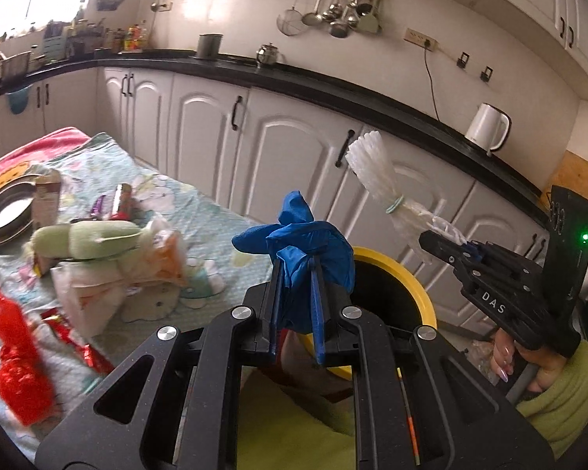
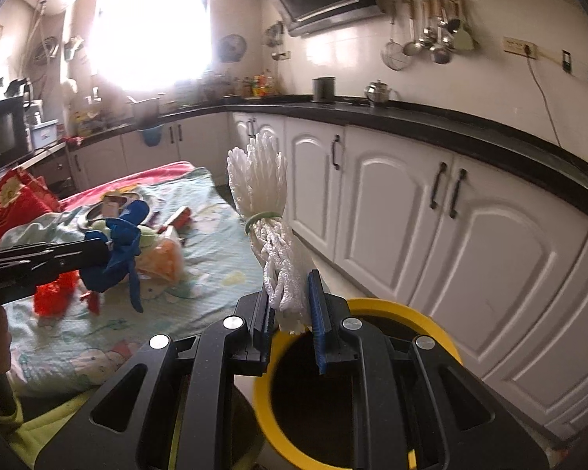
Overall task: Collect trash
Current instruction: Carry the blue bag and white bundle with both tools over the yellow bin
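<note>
My left gripper is shut on a crumpled blue glove and holds it just left of the yellow-rimmed bin. My right gripper is shut on a white foam net bundle tied with a green band, held above the bin's rim. The right gripper and the bundle also show in the left wrist view. The left gripper with the glove shows in the right wrist view.
A table with a light patterned cloth holds more trash: a red plastic bag, red wrappers, a white and orange bag, a green plush item and a metal dish. White cabinets run behind.
</note>
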Motion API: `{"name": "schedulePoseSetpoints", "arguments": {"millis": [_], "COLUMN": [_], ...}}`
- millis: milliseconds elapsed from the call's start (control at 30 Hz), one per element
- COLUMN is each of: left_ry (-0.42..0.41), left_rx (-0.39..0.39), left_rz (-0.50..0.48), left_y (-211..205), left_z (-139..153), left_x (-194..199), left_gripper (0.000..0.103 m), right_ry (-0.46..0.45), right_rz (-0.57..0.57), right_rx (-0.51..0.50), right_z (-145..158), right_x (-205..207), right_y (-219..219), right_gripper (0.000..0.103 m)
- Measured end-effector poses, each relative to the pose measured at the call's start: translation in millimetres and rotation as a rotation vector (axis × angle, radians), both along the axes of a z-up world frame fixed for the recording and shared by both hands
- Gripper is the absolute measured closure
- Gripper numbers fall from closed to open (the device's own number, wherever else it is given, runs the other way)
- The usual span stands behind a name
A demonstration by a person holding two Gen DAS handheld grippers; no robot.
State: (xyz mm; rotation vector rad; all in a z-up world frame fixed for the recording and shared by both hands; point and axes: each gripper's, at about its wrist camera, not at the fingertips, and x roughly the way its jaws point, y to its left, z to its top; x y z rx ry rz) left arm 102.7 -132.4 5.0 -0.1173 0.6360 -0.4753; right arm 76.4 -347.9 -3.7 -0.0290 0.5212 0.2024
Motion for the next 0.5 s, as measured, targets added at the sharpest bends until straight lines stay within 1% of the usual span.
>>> {"name": "schedulePoseSetpoints", "arguments": {"millis": [167, 333, 500], "left_ry": [0.010, 0.019, 0.037], "left_rx": [0.007, 0.013, 0.013], "left_rz": [-0.034, -0.070, -0.096], "left_y": [-17.2, -33.8, -48.4], "left_z": [-3.5, -9.6, -16.7], "left_x": [5.6, 9.3, 13.1], "left_gripper": [0.095, 0.095, 0.095], "right_ry": [0.014, 0.049, 0.076], "right_rz": [-0.055, -0.103, -0.130], "right_rx": [-0.004, 0.000, 0.007], "right_z": [-7.7, -20.5, -31.3], "right_x": [-2.1, -3.7, -3.8], "right_y": [-23.7, -42.4, -58.9], "right_gripper": [0.087, 0.087, 0.087]}}
